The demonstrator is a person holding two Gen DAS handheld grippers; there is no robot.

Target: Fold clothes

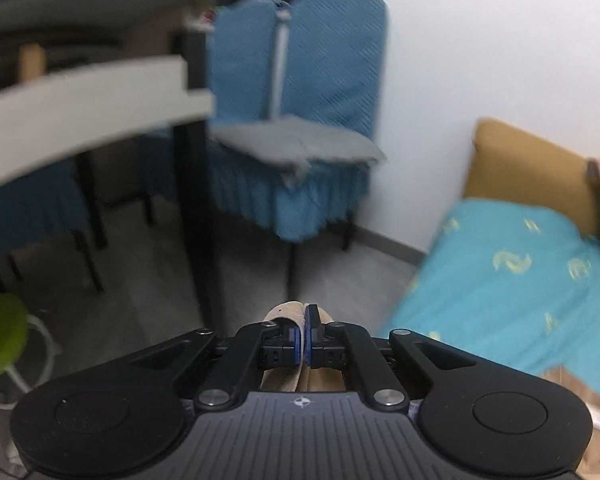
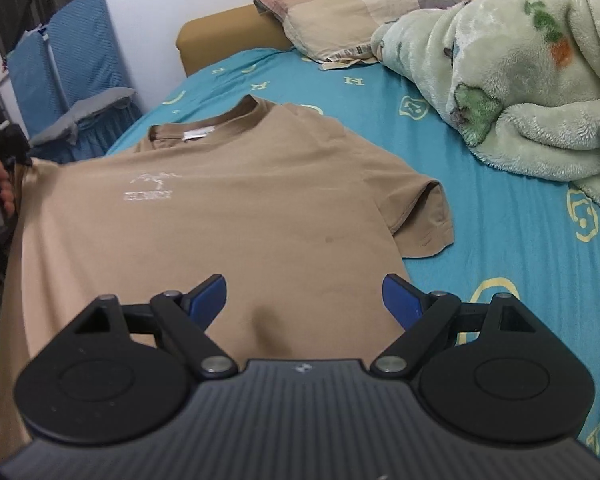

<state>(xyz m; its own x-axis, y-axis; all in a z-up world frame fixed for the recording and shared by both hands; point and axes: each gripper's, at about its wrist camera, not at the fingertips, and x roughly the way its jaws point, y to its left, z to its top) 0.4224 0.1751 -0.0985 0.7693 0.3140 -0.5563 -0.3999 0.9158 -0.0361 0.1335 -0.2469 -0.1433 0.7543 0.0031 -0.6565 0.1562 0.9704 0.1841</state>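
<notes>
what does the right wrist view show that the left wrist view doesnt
Only the right wrist view: the whole tan t-shirt spread flat on the bed, the pillow, the fleece blanket, and the open right hand-held gripper over the shirt's lower part.

Only the left wrist view: the left hand-held gripper shut on a fold of tan cloth, a table, a green stool and the floor.

Both: the blue chair and the turquoise bedsheet.
</notes>
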